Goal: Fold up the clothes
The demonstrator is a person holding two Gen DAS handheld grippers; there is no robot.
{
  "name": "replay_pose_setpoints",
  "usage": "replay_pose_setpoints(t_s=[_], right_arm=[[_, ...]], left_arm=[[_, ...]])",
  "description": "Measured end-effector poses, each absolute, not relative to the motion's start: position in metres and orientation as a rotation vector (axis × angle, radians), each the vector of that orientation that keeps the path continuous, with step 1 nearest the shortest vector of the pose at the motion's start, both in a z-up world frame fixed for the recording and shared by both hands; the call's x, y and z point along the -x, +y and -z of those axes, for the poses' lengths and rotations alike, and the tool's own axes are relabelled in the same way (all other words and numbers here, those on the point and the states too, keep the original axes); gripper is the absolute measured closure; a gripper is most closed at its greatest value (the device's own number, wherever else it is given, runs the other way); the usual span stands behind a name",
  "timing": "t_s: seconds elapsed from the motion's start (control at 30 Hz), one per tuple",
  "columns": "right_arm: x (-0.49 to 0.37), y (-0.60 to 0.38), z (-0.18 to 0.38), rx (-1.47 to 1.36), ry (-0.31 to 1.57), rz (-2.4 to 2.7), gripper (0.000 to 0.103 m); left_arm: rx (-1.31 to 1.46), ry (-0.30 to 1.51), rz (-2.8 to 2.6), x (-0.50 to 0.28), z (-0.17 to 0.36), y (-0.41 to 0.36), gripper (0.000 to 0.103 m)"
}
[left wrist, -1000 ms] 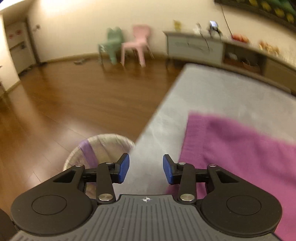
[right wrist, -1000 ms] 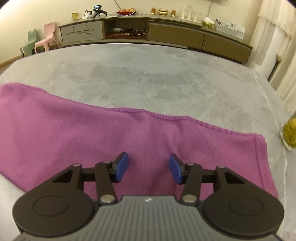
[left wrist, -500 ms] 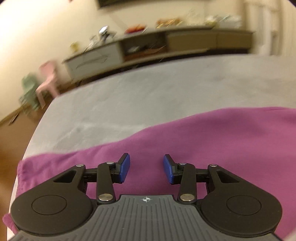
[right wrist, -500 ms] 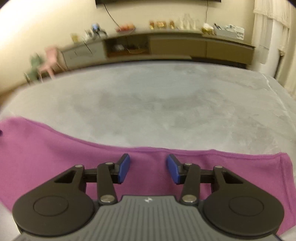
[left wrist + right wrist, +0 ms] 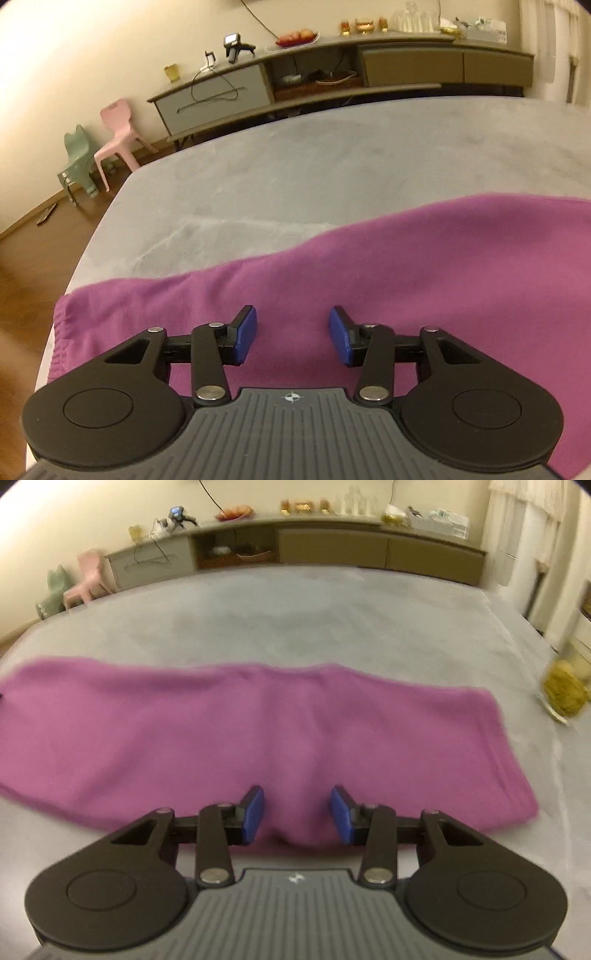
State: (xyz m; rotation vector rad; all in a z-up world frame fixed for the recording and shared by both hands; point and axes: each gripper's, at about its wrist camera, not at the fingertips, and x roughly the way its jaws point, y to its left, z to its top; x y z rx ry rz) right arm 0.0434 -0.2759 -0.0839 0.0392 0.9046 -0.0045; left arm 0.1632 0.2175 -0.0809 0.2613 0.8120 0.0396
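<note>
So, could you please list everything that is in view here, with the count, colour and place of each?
garment: one, purple, lying flat across the near part of the grey surface
grey surface: one, grey, under the garment, reaching back toward the cabinet
low cabinet: one, grey-brown, along the far wall, small items on top
small chairs: two, pink chair and green chair, on the floor, left of the cabinet
jar: one, yellowish contents, at the surface's right edge
wooden floor: brown, left of the surface
left gripper: black with blue pads, open, over the garment's left end
right gripper: black with blue pads, open, fabric bunched between them
</note>
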Motion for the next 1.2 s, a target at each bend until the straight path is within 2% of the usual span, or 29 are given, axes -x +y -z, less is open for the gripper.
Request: replay_pose_setpoints(t_s=[0.17,0.23,0.33,0.37,0.4,0.47,0.67,0.73,0.77,0.8,0.83,0.97,1.07,1.13,1.2], right_arm=[[-0.021,-0.307,0.068,-0.121,0.807,0.057,0.065],[-0.023,-0.317,0.079,-0.102,0.861,0.106,0.064],[-0.014,-0.344,0.074,-0.166,0.798,0.144,0.065],[-0.011,-0.353,0.072,-0.193,0.773,0.162,0.061],[-0.007,-0.365,0.069,-0.236,0.735,0.192,0.047],[0.000,-0.386,0.065,-0.312,0.671,0.250,0.031],[-0.020,-0.403,0.109,-0.286,0.719,0.327,0.032],[-0.021,-0.398,0.113,-0.244,0.703,0.311,0.042],[-0.024,-0.393,0.112,-0.208,0.706,0.299,0.065],[-0.025,-0.388,0.109,-0.187,0.708,0.279,0.079],[-0.024,-0.383,0.105,-0.194,0.709,0.246,0.087],[-0.017,-0.359,0.099,-0.034,0.640,0.250,0.089],[-0.006,-0.337,0.090,0.106,0.543,0.229,0.089],[0.000,-0.327,0.085,0.169,0.499,0.212,0.089],[0.003,-0.316,0.080,0.213,0.475,0.189,0.089]], left_arm=[[-0.271,0.804,-0.076,-0.165,0.082,0.219,0.048],[-0.273,0.806,-0.093,-0.164,0.080,0.218,0.048],[-0.265,0.803,-0.118,-0.161,0.072,0.217,0.050],[-0.259,0.788,-0.117,-0.157,0.066,0.214,0.050],[-0.244,0.768,-0.107,-0.153,0.058,0.211,0.050],[-0.203,0.720,-0.075,-0.143,0.041,0.201,0.050],[-0.049,0.651,0.123,-0.103,0.016,0.146,0.050],[-0.005,0.670,0.197,-0.092,0.016,0.121,0.050],[0.018,0.681,0.237,-0.090,0.015,0.105,0.050],[0.042,0.691,0.280,-0.089,0.014,0.088,0.050],[0.065,0.701,0.324,-0.087,0.012,0.071,0.050],[0.140,0.738,0.540,-0.094,0.002,-0.018,0.048],[0.133,0.783,0.715,-0.107,-0.003,-0.111,0.040],[0.093,0.807,0.807,-0.113,-0.004,-0.176,0.026],[0.030,0.832,0.861,-0.114,0.000,-0.237,0.023]])
